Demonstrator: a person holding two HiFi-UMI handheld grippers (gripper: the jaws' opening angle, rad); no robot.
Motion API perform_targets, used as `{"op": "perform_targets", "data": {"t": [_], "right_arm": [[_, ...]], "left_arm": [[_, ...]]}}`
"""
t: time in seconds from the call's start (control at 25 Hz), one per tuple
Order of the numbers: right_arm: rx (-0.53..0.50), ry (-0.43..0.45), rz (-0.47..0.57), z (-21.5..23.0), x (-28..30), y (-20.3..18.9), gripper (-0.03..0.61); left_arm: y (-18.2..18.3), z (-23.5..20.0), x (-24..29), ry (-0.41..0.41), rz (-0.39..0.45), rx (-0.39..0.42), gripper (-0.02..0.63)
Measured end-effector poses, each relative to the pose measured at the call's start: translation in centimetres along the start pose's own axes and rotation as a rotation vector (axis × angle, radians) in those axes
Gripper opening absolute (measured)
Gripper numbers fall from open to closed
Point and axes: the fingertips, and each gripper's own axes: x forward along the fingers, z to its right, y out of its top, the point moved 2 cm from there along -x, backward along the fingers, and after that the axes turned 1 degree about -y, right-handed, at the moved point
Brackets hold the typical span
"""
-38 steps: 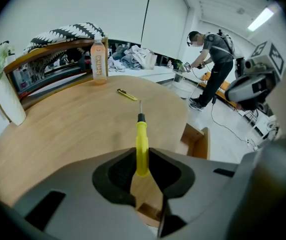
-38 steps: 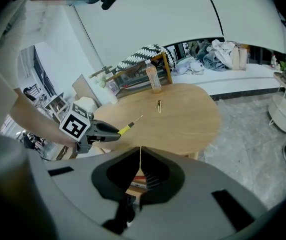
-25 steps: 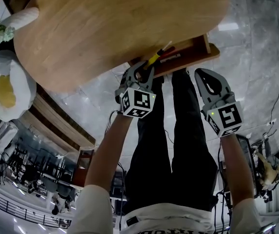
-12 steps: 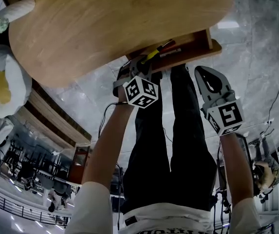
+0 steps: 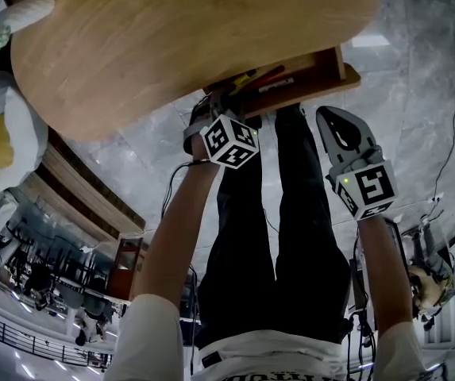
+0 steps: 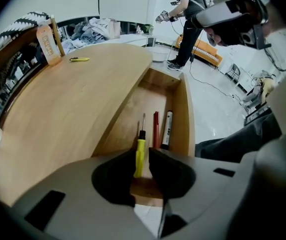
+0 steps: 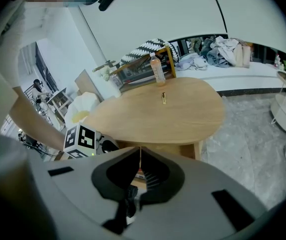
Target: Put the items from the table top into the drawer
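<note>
Over the open drawer (image 6: 133,109) I hold the left gripper (image 6: 143,155) tipped steeply down, its jaws clamped on the yellow handle of a screwdriver (image 6: 140,156). The handle sits right at the fingertips. Its black collar and thin metal shaft run on past them, pointing toward the back of the drawer. I cannot tell whether the shaft touches the drawer floor.

Inside the drawer, just to the right of the screwdriver, a red pen (image 6: 155,129) lies lengthwise. Just beyond it a black-and-white marker (image 6: 166,129) lies along the drawer's right wall. The two are side by side, parallel to the shaft. The drawer itself is pulled out from under the wooden table top (image 6: 68,104), whose curved edge overhangs its left side.

Off to the right of the drawer front, clear of it, my right gripper (image 7: 140,151) hangs with its jaws pressed together, tips meeting and nothing between them. Its view looks over the drawer front to the table.

Well beyond the drawer, out on the table top, a small yellow item (image 6: 79,59) lies by itself, and at the far rim an orange bottle (image 7: 157,70) stands upright. In the head view, dark trousers (image 5: 291,236) run down below the drawer front over a grey marbled floor (image 5: 418,94).
</note>
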Motion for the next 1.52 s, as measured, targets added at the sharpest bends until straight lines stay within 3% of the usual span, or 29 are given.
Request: {"op": "perform_targets", "data": {"t": [0.16, 0.56, 0.92, 1.28, 1.4, 1.52], "right_arm": [[-0.004, 0.000, -0.002, 0.0, 0.1, 0.0, 0.021], [-0.060, 0.010, -0.020, 0.1, 0.6, 1.9, 0.021], [-0.145, 0.020, -0.040, 0.8, 1.8, 5.3, 0.023], [-0.212, 0.037, -0.071, 1.9, 5.8, 8.3, 0.025], [-0.207, 0.028, -0.089, 2.8, 7.2, 9.0, 0.077], [-0.231, 0.018, -0.097, 3.5, 8.5, 10.0, 0.081]], "left_arm": [[0.3, -0.2, -1.0, 0.018, 0.036, -0.033, 0.095], [2.3, -1.6, -5.2, 0.065, 0.169, -0.238, 0.040], [4.5, -3.4, -8.5, 0.106, 0.249, -0.316, 0.021], [3.8, -6.0, -11.2, 0.122, 0.309, -0.423, 0.021], [3.3, -6.8, -11.9, 0.128, 0.327, -0.471, 0.020], [3.1, -7.6, -12.7, 0.134, 0.349, -0.508, 0.020]]}}
